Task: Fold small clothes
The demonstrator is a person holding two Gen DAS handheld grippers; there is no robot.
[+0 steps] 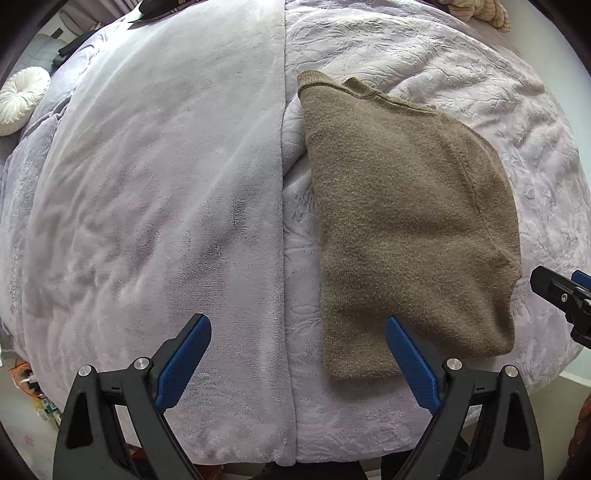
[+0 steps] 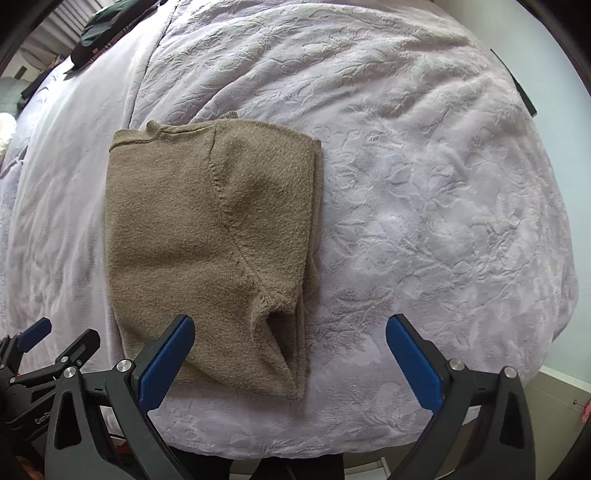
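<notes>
A small brown knitted garment (image 1: 406,221) lies folded lengthwise on a lilac bedspread (image 1: 166,184), its ribbed neck at the far end. My left gripper (image 1: 298,328) hangs open above the near edge, and its right pad overlaps the garment's near left corner. In the right wrist view the same garment (image 2: 207,240) lies flat, its layered edges showing on the right side. My right gripper (image 2: 290,328) stands wide open over the garment's near right corner, nothing pressed between its pads. The right gripper also shows at the left view's right edge (image 1: 565,295).
The bed is covered by a smooth lilac blanket (image 2: 55,184) on the left and an embossed floral one (image 2: 424,184) on the right. Dark clothes (image 2: 107,26) lie at the far left. A round white cushion (image 1: 22,99) sits beside the bed.
</notes>
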